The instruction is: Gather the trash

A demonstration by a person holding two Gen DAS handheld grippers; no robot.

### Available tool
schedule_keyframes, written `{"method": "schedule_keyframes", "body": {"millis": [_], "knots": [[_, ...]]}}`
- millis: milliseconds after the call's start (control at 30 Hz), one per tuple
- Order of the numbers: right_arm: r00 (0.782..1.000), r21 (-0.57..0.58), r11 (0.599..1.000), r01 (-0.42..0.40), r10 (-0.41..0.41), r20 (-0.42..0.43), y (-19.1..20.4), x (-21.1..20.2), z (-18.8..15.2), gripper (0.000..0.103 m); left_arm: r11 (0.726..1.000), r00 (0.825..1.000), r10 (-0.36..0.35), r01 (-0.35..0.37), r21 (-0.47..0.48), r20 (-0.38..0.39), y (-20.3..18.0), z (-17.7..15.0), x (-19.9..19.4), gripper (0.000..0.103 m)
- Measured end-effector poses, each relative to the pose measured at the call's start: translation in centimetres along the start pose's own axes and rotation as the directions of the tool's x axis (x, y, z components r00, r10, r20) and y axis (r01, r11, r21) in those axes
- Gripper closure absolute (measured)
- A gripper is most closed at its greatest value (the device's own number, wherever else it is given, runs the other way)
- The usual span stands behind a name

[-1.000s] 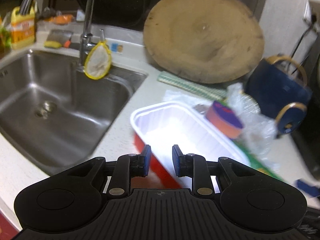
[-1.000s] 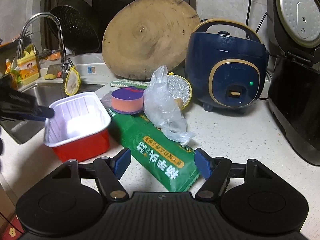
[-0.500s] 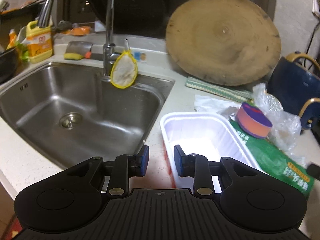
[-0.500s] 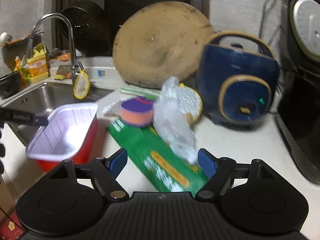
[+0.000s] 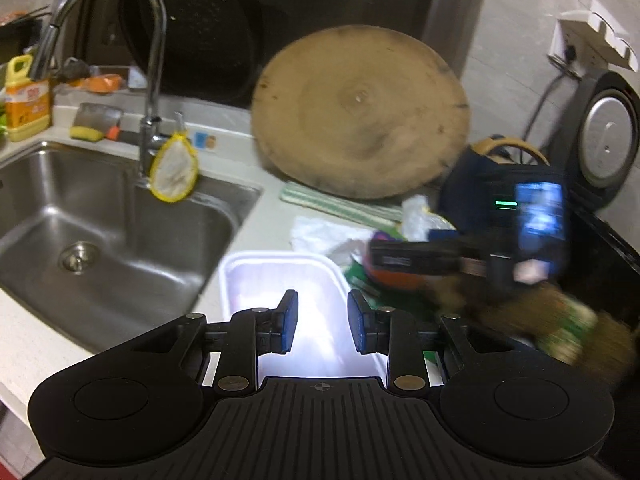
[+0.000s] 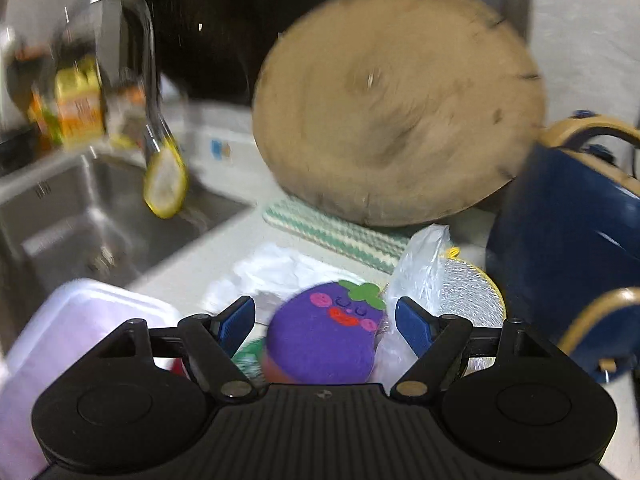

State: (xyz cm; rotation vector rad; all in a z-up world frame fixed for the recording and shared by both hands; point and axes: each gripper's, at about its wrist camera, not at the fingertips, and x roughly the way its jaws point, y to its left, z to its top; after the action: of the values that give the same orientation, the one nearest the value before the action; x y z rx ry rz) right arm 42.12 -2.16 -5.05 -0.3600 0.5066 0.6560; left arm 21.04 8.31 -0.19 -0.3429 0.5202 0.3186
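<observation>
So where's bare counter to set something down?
Bare counter runs along the sink's near rim, left of the white tray. Right of the tray is crowded: purple sponge, plastic bag, green packet.

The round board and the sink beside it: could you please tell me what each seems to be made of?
Round board: apparently wood, matt tan, with a faint ring pattern and dark edge nicks. Sink: looks like stainless steel, brushed grey, with soft reflections.
</observation>
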Motion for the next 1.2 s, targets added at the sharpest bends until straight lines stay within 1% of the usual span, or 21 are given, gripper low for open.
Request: {"method": "schedule_keyframes", "body": {"millis": [67, 133, 200, 300, 333, 367, 400, 433, 467, 500, 533, 567, 667, 733, 800, 833, 967, 1000, 1067, 1133, 1200], "knots": [[0.999, -0.004, 0.999, -0.041, 0.041, -0.035, -0.7, 0.7, -0.4, 0.024, 1.0, 1.0, -0.009, 0.009, 0.001, -0.016, -0.3, -0.1, -0.1, 0.072], [0.997, 0.025, 0.997, -0.073, 0.073, -0.025, -2.1, -0.5, -1.0, 0.024, 1.0, 1.0, -0.012, 0.012, 0.009, -0.024, -0.6, -0.2, -0.1, 0.072], [0.998, 0.029, 0.998, -0.056, 0.056, 0.012, -3.3, -2.6, -2.1, 0.024, 1.0, 0.999, -0.02, 0.021, 0.005, -0.026, -1.0, -0.2, 0.2, 0.072], [0.998, 0.029, 0.999, 0.014, -0.016, 0.059, -5.0, -4.7, -4.0, 0.023, 0.999, 0.998, -0.048, 0.048, -0.01, -0.042, -1.6, -0.2, 1.3, 0.072], [0.999, 0.049, 0.999, 0.007, -0.01, 0.054, -5.7, -5.1, -4.8, 0.023, 0.998, 0.997, -0.06, 0.059, -0.009, -0.053, -2.0, -0.2, 1.9, 0.072], [0.999, 0.078, 0.997, -0.023, 0.02, 0.038, -6.5, -5.3, -5.3, 0.025, 0.997, 0.996, -0.071, 0.07, -0.008, -0.062, -2.4, -0.3, 2.3, 0.072], [0.997, 0.12, 0.99, -0.076, 0.074, 0.018, -7.3, -5.6, -5.9, 0.04, 0.996, 0.994, -0.086, 0.086, -0.005, -0.073, -2.9, -0.3, 2.7, 0.072], [0.991, 0.168, 0.977, -0.134, 0.137, -0.008, -8.1, -5.7, -6.6, 0.052, 0.995, 0.991, -0.103, 0.103, -0.001, -0.084, -3.4, -0.4, 3.2, 0.072], [0.986, 0.202, 0.967, -0.157, 0.166, -0.028, -8.5, -6.0, -7.2, 0.067, 0.993, 0.988, -0.119, 0.12, 0.008, -0.095, -3.9, -0.5, 3.5, 0.072], [0.986, 0.221, 0.964, -0.151, 0.163, -0.035, -8.8, -6.5, -7.8, 0.084, 0.991, 0.986, -0.132, 0.135, 0.019, -0.105, -4.4, -0.7, 3.9, 0.072], [0.988, 0.23, 0.963, -0.137, 0.15, -0.041, -9.0, -7.1, -8.4, 0.095, 0.989, 0.983, -0.142, 0.146, 0.028, -0.112, -4.8, -0.7, 4.1, 0.072], [0.987, 0.243, 0.96, -0.14, 0.154, -0.042, -9.1, -7.7, -8.9, 0.102, 0.986, 0.98, -0.156, 0.162, 0.037, -0.12, -5.2, -0.8, 4.3, 0.072], [0.967, 0.285, 0.929, -0.237, 0.255, -0.026, -9.4, -10.4, -10.3, 0.102, 0.981, 0.973, -0.183, 0.191, 0.047, -0.138, -6.0, -0.8, 5.0, 0.072], [0.957, 0.24, 0.929, -0.281, 0.29, -0.002, -8.8, -12.4, -10.8, 0.102, 0.977, 0.968, -0.199, 0.208, 0.043, -0.15, -6.4, -0.8, 5.5, 0.072], [0.959, 0.205, 0.938, -0.28, 0.281, 0.027, -8.6, -13.9, -10.7, 0.102, 0.977, 0.967, -0.2, 0.209, 0.044, -0.157, -6.9, -0.8, 5.9, 0.072], [0.96, 0.209, 0.937, -0.279, 0.276, 0.041, -8.9, -14.3, -10.5, 0.102, 0.978, 0.967, -0.196, 0.206, 0.045, -0.16, -7.0, -0.7, 6.1, 0.072], [0.943, 0.267, 0.905, -0.331, 0.311, 0.115, -10.8, -16.0, -9.4, 0.102, 0.976, 0.964, -0.204, 0.214, 0.042, -0.169, -7.3, -0.4, 6.4, 0.072], [0.946, 0.273, 0.907, -0.321, 0.296, 0.128, -11.4, -16.7, -9.4, 0.102, 0.976, 0.965, -0.202, 0.213, 0.044, -0.169, -7.3, -0.4, 6.4, 0.072], [0.969, 0.279, 0.93, -0.24, 0.211, 0.131, -12.0, -16.9, -9.2, 0.1, 0.976, 0.964, -0.201, 0.211, 0.044, -0.173, -7.5, -0.2, 6.7, 0.072], [0.986, 0.294, 0.943, -0.158, 0.133, 0.102, -12.9, -16.8, -10.0, 0.092, 0.974, 0.959, -0.213, 0.224, 0.041, -0.185, -8.1, 0.0, 7.3, 0.072], [0.993, 0.318, 0.943, -0.102, 0.08, 0.083, -13.9, -17.1, -10.9, 0.061, 0.967, 0.951, -0.236, 0.249, 0.045, -0.198, -9.0, 0.1, 7.8, 0.072]]}}
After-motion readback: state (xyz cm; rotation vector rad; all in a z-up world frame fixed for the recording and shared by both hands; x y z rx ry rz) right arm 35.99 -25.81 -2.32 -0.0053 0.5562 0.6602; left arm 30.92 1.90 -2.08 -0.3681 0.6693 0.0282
